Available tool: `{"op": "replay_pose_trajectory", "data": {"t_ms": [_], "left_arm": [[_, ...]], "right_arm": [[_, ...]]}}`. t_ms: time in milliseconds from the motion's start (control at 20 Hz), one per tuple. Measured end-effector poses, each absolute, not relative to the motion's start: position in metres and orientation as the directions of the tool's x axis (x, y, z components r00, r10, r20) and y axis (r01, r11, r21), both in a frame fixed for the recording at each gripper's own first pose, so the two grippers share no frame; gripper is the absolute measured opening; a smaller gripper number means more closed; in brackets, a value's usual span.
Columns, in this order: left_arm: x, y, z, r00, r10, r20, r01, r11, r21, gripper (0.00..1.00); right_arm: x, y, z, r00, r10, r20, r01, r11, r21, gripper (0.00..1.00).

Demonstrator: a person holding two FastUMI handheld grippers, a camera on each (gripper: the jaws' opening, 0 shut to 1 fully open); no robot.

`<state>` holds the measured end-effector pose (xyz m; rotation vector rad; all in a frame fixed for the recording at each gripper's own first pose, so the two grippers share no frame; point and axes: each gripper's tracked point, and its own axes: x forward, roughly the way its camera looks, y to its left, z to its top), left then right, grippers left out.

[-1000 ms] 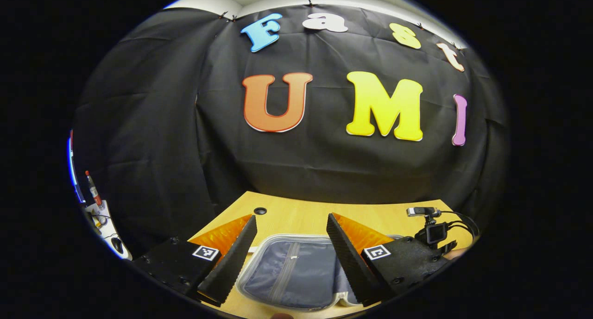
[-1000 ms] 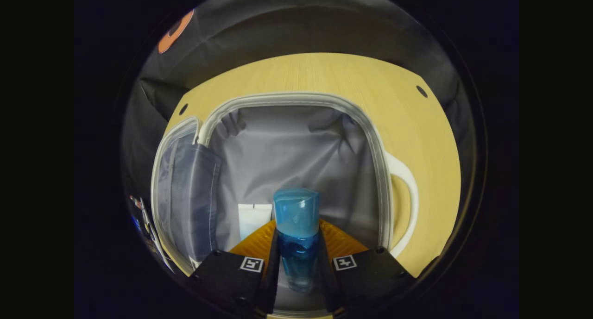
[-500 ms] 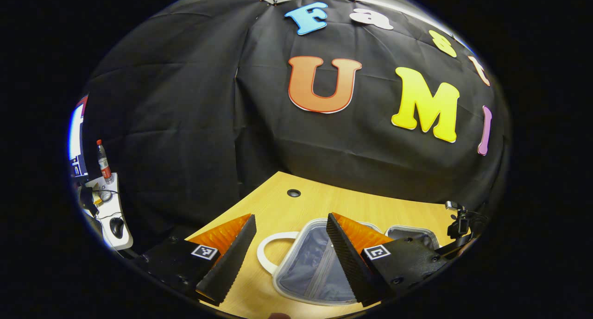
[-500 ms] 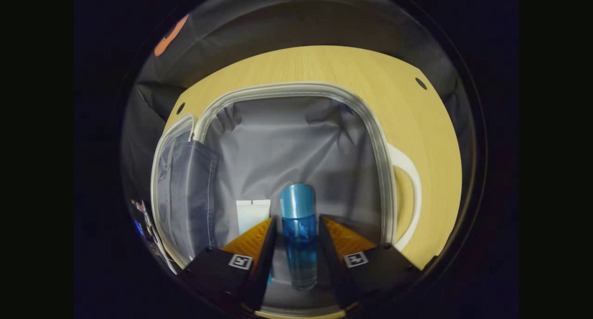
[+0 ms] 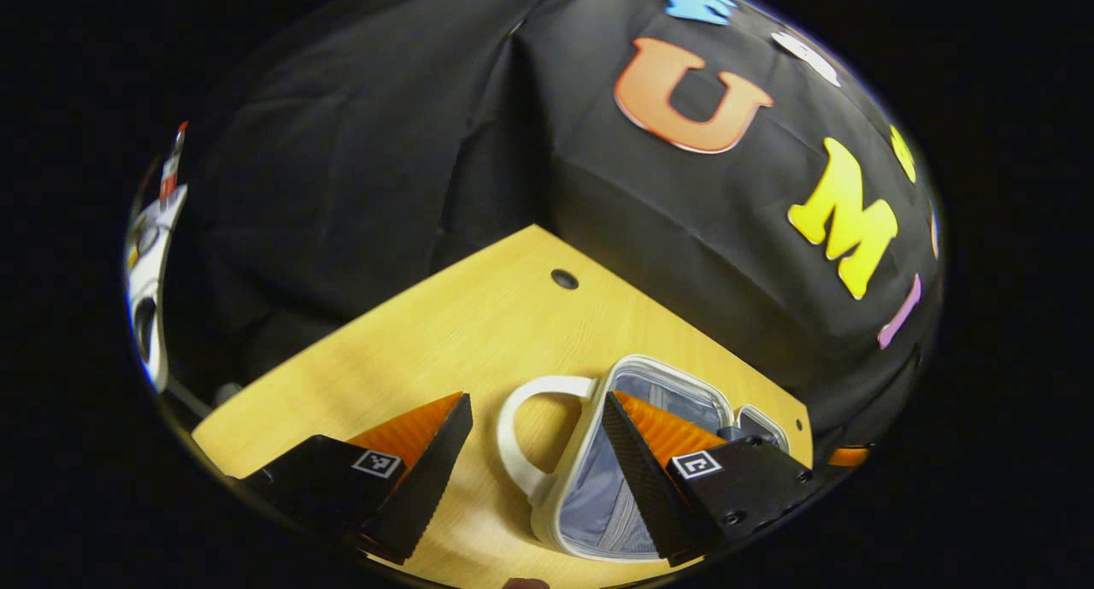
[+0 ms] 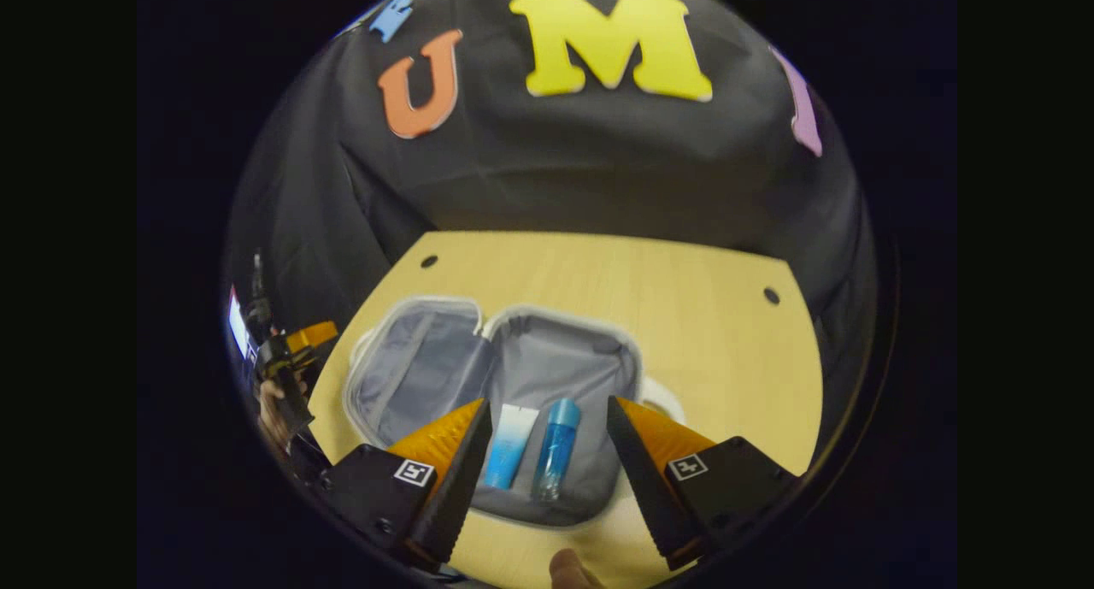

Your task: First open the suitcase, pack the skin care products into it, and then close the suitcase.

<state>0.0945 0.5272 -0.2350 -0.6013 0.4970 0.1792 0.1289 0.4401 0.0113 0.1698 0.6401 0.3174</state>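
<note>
In the right gripper view the right claw hangs released and empty, raised back above the small grey fabric-lined suitcase with a pale rim. A second ago its fingers were clamped on the translucent blue bottle; half a second ago they had parted around it. Now that bottle lies flat on the lining of the right-hand half, just beside the white-to-blue squeeze tube at its 9 o'clock, both towards the case's near edge. The case lies open like a book on the pale wooden surface, lid half at 9 o'clock.

At 8 o'clock, near the frame's edge, the other claw and the hand holding it show dimly.

In the left gripper view the left claw is spread wide and holds nothing. It has swung since a second ago, so the case's white loop handle and rim now sit between its fingers.

Packing looks finished; closing the lid is probably next.
</note>
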Motion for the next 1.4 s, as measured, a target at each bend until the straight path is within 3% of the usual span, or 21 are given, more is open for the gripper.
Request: {"op": "replay_pose_trajectory", "data": {"t_ms": [200,250,300,400,500,550,600,650,850,900,950,1400], "left_arm": [[0.107,0.521,-0.265,0.865,-0.127,-0.486,-0.284,0.674,-0.682,0.96],[0.109,0.521,-0.271,0.866,-0.141,-0.480,-0.293,0.634,-0.715,1.00],[0.114,0.517,-0.277,0.865,-0.164,-0.473,-0.297,0.593,-0.748,0.91],[0.117,0.512,-0.288,0.862,-0.189,-0.471,-0.310,0.541,-0.782,0.92],[0.119,0.503,-0.289,0.863,-0.213,-0.458,-0.306,0.501,-0.809,0.65],[0.121,0.501,-0.286,0.866,-0.226,-0.447,-0.302,0.476,-0.826,0.71],[0.123,0.504,-0.288,0.865,-0.208,-0.456,-0.316,0.480,-0.819,0.55],[0.122,0.505,-0.292,0.862,-0.187,-0.471,-0.331,0.497,-0.802,0.23],[0.118,0.503,-0.269,0.845,-0.144,-0.514,-0.331,0.614,-0.716,0.12],[0.119,0.503,-0.257,0.849,-0.126,-0.513,-0.320,0.649,-0.690,0.18],[0.119,0.502,-0.244,0.852,-0.108,-0.512,-0.313,0.678,-0.665,0.09],[0.114,0.433,-0.098,0.922,-0.017,-0.386,-0.157,0.898,-0.412,0.04]], "right_arm": [[0.106,0.383,0.074,0.870,0.285,-0.401,-0.236,0.957,0.169,0.80],[0.101,0.369,0.090,0.892,0.270,-0.363,-0.226,0.961,0.160,0.80],[0.095,0.356,0.106,0.912,0.251,-0.325,-0.213,0.966,0.150,0.80],[0.085,0.328,0.134,0.945,0.202,-0.257,-0.175,0.977,0.123,0.77],[0.077,0.309,0.148,0.965,0.162,-0.206,-0.142,0.984,0.107,0.80],[0.073,0.299,0.150,0.971,0.140,-0.193,-0.122,0.987,0.104,0.77],[0.071,0.293,0.152,0.975,0.128,-0.183,-0.109,0.988,0.109,0.77],[0.069,0.288,0.152,0.977,0.117,-0.178,-0.098,0.989,0.112,0.80],[0.064,0.270,0.153,0.982,0.097,-0.161,-0.077,0.989,0.124,0.81],[0.063,0.268,0.155,0.983,0.099,-0.155,-0.079,0.988,0.129,0.80],[0.063,0.263,0.155,0.984,0.101,-0.148,-0.082,0.988,0.129,0.81],[0.059,0.237,0.166,0.981,0.169,-0.093,-0.155,0.977,0.144,0.80]]}}
